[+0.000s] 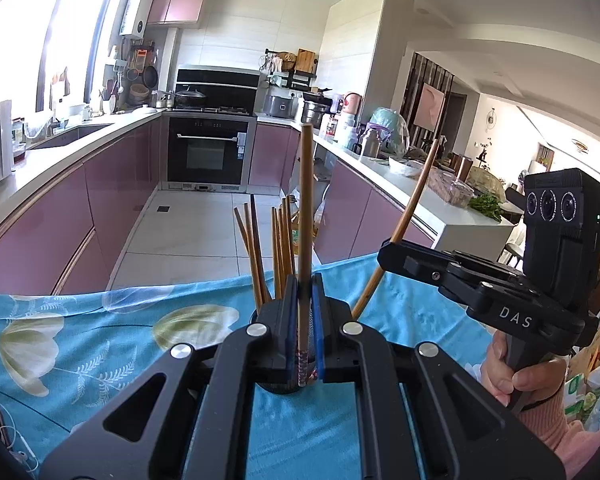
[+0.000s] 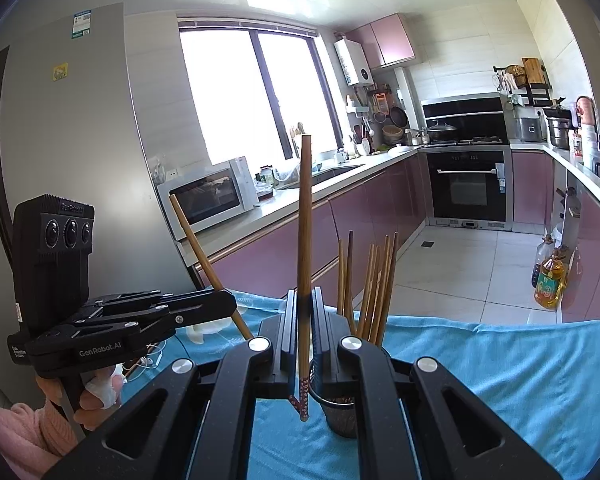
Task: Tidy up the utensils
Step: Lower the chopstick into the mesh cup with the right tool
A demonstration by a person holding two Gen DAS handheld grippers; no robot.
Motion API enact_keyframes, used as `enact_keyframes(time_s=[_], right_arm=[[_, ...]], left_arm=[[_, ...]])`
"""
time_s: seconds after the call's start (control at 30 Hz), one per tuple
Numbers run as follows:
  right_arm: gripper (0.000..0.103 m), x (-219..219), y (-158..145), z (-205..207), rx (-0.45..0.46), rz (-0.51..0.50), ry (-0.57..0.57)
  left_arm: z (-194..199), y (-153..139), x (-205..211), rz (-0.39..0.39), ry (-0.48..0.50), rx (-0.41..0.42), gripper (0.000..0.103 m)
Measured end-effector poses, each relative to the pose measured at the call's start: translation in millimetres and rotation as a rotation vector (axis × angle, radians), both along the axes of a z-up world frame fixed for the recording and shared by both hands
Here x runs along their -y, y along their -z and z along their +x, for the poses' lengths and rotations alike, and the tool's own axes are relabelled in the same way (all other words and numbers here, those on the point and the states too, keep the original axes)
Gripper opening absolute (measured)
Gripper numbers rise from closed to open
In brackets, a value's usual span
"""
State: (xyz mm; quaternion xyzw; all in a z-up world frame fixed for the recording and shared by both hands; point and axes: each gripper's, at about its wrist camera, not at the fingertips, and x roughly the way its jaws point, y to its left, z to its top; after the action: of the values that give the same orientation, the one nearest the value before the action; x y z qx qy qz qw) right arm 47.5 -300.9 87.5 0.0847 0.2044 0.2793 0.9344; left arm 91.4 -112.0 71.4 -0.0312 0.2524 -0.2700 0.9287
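While each matte black claw is pinched on one slim brown wooden chopstick, the left claw [image 1: 305, 312] holds its chopstick [image 1: 305, 216] upright over the dark round holder [image 2: 340, 412], and the right claw [image 2: 302, 328] grips a chopstick [image 2: 305, 216] with a red patterned tip just beside it. More chopsticks [image 2: 374, 288] stand in that holder on the bench's floral turquoise cloth [image 1: 60, 340]. "DAS" and "GenRobot.AI" are printed on the tools
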Motion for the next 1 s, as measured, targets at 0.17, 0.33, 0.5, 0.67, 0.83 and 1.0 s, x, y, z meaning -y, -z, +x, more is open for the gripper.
enact_keyframes(time_s=[0.17, 0.33, 0.5, 0.67, 0.83, 1.0], right_arm=[[0.006, 0, -1, 2, -0.003, 0.002, 0.000], [0.006, 1, -5, 5, -0.001, 0.010, 0.003], [0.006, 2, -9, 8, 0.004, 0.016, 0.007], [0.006, 1, -10, 11, 0.008, 0.015, 0.011], [0.006, 1, -9, 12, 0.012, 0.016, 0.011], [0.006, -1, -10, 15, 0.014, 0.013, 0.012]], left_arm=[[0, -1, 1, -0.001, -0.002, 0.001, 0.007], [-1, -4, 2, 0.000, -0.003, 0.003, 0.008], [0, -11, 0, -0.009, -0.001, 0.007, 0.008], [0, -13, -2, -0.007, -0.005, 0.014, 0.008], [0, -16, -5, -0.008, -0.006, 0.022, 0.007], [-3, -19, -6, -0.012, -0.008, 0.034, 0.007]])
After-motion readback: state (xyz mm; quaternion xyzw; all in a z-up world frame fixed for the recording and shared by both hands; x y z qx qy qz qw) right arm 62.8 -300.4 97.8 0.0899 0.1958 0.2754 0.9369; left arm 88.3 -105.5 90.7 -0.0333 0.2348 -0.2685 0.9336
